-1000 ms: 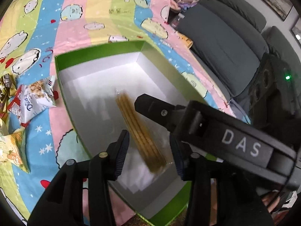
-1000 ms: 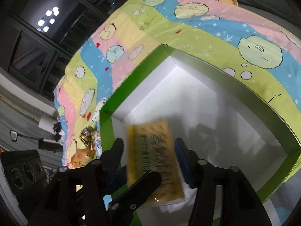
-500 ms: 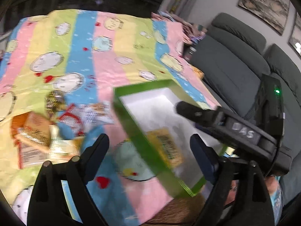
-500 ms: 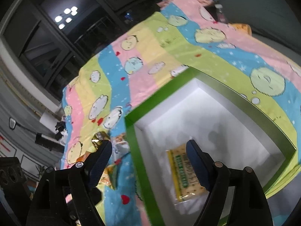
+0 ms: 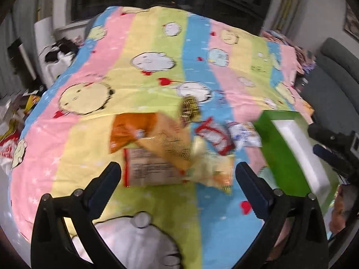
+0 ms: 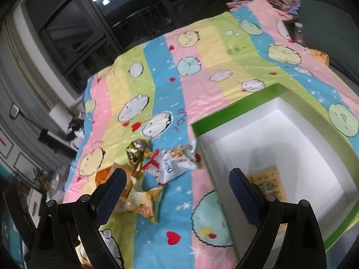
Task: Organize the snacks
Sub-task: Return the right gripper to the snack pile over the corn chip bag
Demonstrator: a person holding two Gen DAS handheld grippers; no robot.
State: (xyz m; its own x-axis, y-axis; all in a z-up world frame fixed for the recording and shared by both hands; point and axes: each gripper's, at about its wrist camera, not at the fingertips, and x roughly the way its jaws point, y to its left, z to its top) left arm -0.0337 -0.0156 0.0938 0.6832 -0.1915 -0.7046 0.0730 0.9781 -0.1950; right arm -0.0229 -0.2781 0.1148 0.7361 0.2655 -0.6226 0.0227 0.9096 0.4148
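Snacks are lying in a loose heap of crinkled foil packets just ahead of the left tongs, whose jaws are opening wide and gripping nothing. Right tongs are also opening, empty, with the flat yellow cracker packet sitting inside the green-rimmed white cardboard box just behind their right finger, on the striped cartoon bedsheet.

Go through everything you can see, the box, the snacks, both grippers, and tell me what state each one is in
Box: open, no lid.
Yellow packet: flat inside the box.
Snack pile: loose on the blanket, outside the box.
Left gripper: opening, fingers empty.
Right gripper: opening, fingers empty.
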